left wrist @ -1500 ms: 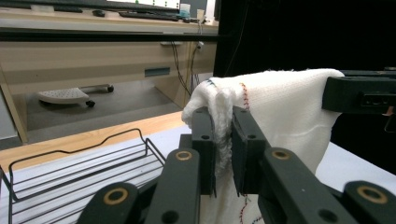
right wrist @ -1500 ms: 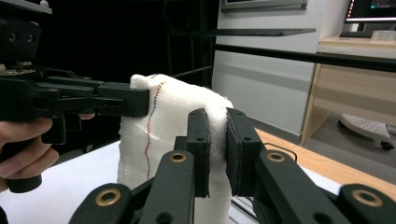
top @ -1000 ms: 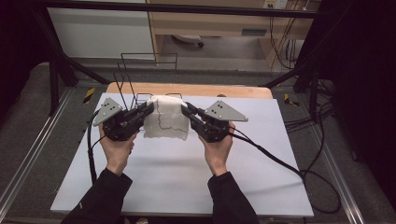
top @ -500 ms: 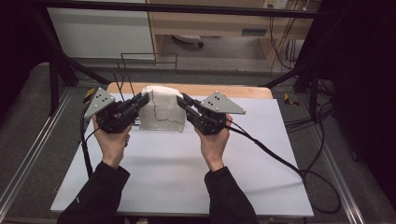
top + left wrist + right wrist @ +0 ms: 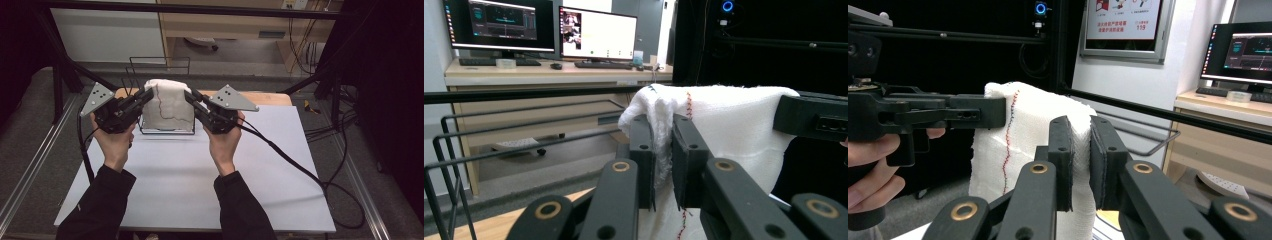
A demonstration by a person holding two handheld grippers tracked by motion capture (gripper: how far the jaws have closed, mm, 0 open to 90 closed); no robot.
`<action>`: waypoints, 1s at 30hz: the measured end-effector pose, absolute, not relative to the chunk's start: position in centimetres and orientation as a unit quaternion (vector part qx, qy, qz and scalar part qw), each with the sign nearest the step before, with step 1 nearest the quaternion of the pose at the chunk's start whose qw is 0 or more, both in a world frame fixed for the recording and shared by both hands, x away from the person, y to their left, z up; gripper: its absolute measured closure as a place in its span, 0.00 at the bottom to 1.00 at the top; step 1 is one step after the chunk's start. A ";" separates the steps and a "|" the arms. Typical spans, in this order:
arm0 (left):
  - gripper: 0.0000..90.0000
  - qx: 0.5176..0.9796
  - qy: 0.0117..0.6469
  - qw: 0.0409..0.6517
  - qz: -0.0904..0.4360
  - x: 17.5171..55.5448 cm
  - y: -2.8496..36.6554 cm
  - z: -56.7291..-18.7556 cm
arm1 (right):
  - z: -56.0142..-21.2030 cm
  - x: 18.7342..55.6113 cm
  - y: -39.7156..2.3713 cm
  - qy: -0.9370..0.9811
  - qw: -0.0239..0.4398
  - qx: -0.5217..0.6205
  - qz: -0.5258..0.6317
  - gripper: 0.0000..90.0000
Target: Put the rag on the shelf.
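Both grippers, left [image 5: 146,95] and right [image 5: 191,96], stay clamped on the top corners of the white cloth [image 5: 169,104]. Since a second ago the cloth has risen off the table [image 5: 200,175] and now hangs above the wire rack [image 5: 167,131], probably ready for draping.

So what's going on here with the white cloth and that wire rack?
A person holds a hand-held gripper in each hand, and both are clamped on one white cloth. The left hand-held gripper pinches its left top corner, the right hand-held gripper its right one. The cloth hangs stretched between them above the white table, in front of a black wire rack. Whether it touches the rack is unclear.
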State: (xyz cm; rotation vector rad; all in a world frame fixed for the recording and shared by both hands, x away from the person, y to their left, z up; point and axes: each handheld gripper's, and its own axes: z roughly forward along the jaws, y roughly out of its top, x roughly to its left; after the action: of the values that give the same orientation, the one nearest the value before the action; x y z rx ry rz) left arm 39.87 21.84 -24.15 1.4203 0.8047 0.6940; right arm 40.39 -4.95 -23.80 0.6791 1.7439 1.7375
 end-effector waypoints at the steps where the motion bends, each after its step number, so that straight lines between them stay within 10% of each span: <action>1: 0.90 0.620 0.351 0.633 0.303 39.9 21.9 -24.0 | -23.6 40.5 -4.9 0.653 0.290 0.254 0.652 0.90; 30: 0.90 0.603 0.353 0.634 0.331 42.5 23.3 -20.0 | -19.9 43.4 -2.8 0.643 0.309 0.248 0.656 0.91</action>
State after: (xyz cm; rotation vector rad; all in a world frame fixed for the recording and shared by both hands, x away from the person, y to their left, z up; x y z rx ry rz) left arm 42.47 23.28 -20.03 1.3787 0.8081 0.7566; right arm 43.40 -2.82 -19.90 0.6561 1.6982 1.7324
